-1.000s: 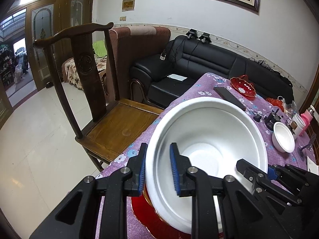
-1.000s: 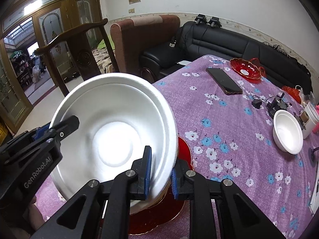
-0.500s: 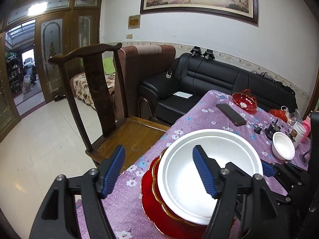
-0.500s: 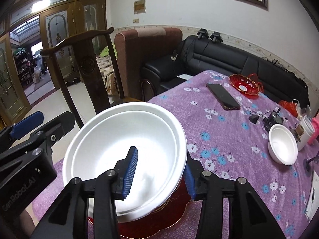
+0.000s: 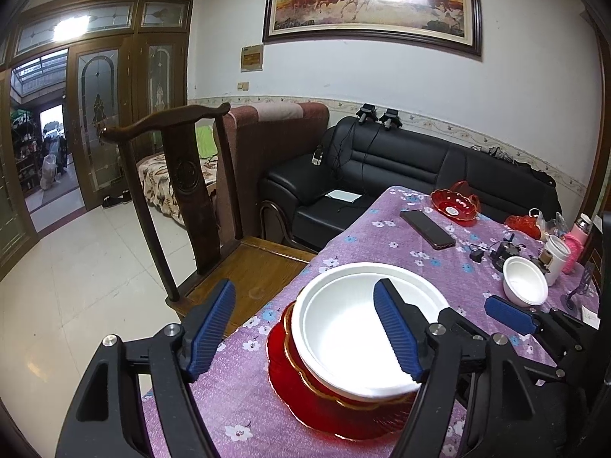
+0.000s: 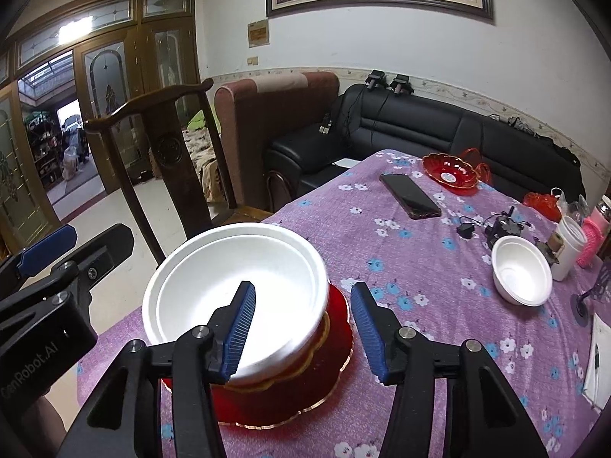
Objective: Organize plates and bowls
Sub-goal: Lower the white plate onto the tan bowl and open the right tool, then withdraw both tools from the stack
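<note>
— Where was the large white bowl (image 5: 355, 339)?

— It sat on the red plate with a gold rim (image 5: 305, 393), at the near end of the table's purple flowered cloth (image 6: 420, 252). Nothing touched it.

— And the grippers?

— Both were released. The left gripper (image 5: 305, 328) had just been opening, the bowl's left rim between its jaws but free. The right gripper (image 6: 301, 328) had also just been opening, around the bowl's right rim, pads off it.

— What else?

— Beyond the bowl, to the right, stood a small white bowl (image 6: 521, 274); farther off lay a black phone (image 6: 410, 195) and a red dish (image 6: 450, 173).

White bowl (image 5: 355, 339) upright atop red plates (image 5: 290, 385).
</note>
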The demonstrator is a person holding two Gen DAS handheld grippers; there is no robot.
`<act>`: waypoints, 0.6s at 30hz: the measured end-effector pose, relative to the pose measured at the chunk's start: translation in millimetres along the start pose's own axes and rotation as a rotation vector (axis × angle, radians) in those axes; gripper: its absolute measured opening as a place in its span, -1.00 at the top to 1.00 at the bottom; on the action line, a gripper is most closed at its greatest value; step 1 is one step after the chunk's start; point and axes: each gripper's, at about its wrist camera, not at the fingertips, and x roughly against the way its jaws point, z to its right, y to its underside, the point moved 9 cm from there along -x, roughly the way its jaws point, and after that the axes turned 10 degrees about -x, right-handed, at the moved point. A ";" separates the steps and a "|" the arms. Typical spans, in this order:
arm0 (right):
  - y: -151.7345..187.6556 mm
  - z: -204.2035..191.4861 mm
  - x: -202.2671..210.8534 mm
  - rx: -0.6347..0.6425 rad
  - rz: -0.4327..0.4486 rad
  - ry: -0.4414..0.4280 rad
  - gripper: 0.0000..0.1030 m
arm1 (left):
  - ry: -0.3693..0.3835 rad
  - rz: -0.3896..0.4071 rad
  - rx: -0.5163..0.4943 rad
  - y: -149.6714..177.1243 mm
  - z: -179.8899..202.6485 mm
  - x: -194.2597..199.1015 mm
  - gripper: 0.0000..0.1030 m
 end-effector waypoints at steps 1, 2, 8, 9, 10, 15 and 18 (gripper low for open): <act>0.8 2.1 3.7 -0.003 0.004 0.001 -0.13 | 0.000 0.005 -0.004 -0.6 2.2 3.0 -0.50; 1.9 4.7 7.3 -0.008 0.009 0.002 -0.13 | 0.000 0.014 -0.011 -1.5 5.0 8.2 -0.51; 7.7 26.2 30.7 -0.056 0.028 0.003 -0.15 | 0.009 0.054 -0.048 -5.1 23.4 34.2 -0.63; 8.8 30.5 34.6 -0.064 0.033 0.006 -0.15 | 0.012 0.060 -0.056 -5.2 27.5 38.7 -0.64; 9.9 35.9 38.6 -0.071 0.037 0.009 -0.16 | 0.016 0.067 -0.067 -5.8 33.0 43.3 -0.64; 18.1 66.6 60.2 -0.117 0.059 0.036 -0.21 | 0.035 0.083 -0.123 -7.0 58.5 58.1 -0.66; 20.9 85.6 69.9 -0.137 0.070 0.056 -0.24 | 0.052 0.091 -0.163 -6.8 76.7 66.2 -0.66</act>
